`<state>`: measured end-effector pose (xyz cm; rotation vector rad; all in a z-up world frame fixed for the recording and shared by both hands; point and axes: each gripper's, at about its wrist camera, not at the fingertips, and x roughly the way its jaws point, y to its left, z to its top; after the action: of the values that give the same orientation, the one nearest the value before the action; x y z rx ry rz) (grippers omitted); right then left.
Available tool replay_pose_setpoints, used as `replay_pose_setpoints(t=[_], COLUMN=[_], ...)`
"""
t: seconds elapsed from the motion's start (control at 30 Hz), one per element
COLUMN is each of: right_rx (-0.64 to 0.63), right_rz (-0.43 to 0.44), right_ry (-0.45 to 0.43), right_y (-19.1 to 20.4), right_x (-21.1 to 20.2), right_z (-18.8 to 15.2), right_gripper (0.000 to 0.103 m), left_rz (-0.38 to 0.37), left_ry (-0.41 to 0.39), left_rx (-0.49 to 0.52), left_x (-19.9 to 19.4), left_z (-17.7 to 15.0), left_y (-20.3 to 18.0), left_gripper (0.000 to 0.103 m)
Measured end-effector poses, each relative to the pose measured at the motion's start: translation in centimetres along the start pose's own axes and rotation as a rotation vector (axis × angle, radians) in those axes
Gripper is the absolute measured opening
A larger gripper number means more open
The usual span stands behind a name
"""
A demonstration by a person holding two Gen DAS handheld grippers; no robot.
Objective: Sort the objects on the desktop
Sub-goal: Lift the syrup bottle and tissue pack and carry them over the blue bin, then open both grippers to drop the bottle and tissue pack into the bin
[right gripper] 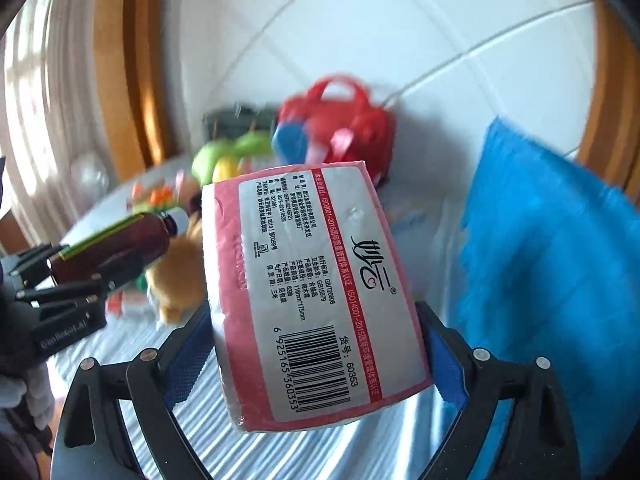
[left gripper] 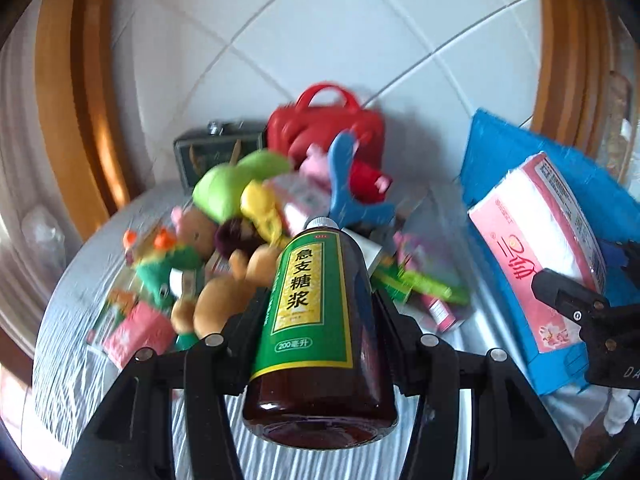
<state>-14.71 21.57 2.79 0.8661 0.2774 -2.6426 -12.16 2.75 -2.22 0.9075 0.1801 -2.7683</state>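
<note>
My left gripper is shut on a brown syrup bottle with a green and yellow label. The bottle's white cap points away from me, above the table. In the right wrist view the same bottle shows at the left, lying level in the black fingers. My right gripper is shut on a pink tissue pack, barcode side up, with blue pads against both of its sides. The left wrist view shows that tissue pack at the right, with one black finger on it.
A heap of plush toys and small boxes lies on the round table's striped cloth. Behind the heap stand a red handbag and a dark box. A blue bag fills the right side.
</note>
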Motion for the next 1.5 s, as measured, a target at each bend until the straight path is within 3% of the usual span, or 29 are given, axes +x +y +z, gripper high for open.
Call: replay_pose_setpoints(t=[0.17,0.37,0.83,1.0,1.17,1.5], right_rx=[0.049,0.099,0.261,0.308,0.334,0.323], right_rz=[-0.082,-0.197,-0.450,-0.514,-0.566,-0.645], right_ry=[-0.158,-0.271,-0.307,-0.279,-0.242,-0.132], right_y=[-3.2,-7.3,-19.3,-24.2,-28.5,-32.2], right_x=[-5.8,-11.4,-17.2,-18.2,-17.9,-16.0], right_z=[2.1,2.5,-0.8,-3.1,-4.2,-5.5], right_gripper=[0.094,0.095,0.095,0.095,0.095,0.095], left_rz=[-0.054,-0.139,-0.298,-0.333,-0.370,-0.401], left_ry=[-0.127,-0.204,-0.301,-0.279,-0.189,-0.042], left_rx=[0.060,0.122,0.246,0.288,0.311,0.361], left_x=[-2.7,-4.6,-7.1,-7.7,-6.6,-3.3], left_z=[3.6,6.1,9.5,10.0,10.0,8.3], left_y=[-4.6,-10.2,-24.3,-30.0,-35.2,-40.9], left_gripper=[0.051,0.051,0.051,0.051,0.051,0.051])
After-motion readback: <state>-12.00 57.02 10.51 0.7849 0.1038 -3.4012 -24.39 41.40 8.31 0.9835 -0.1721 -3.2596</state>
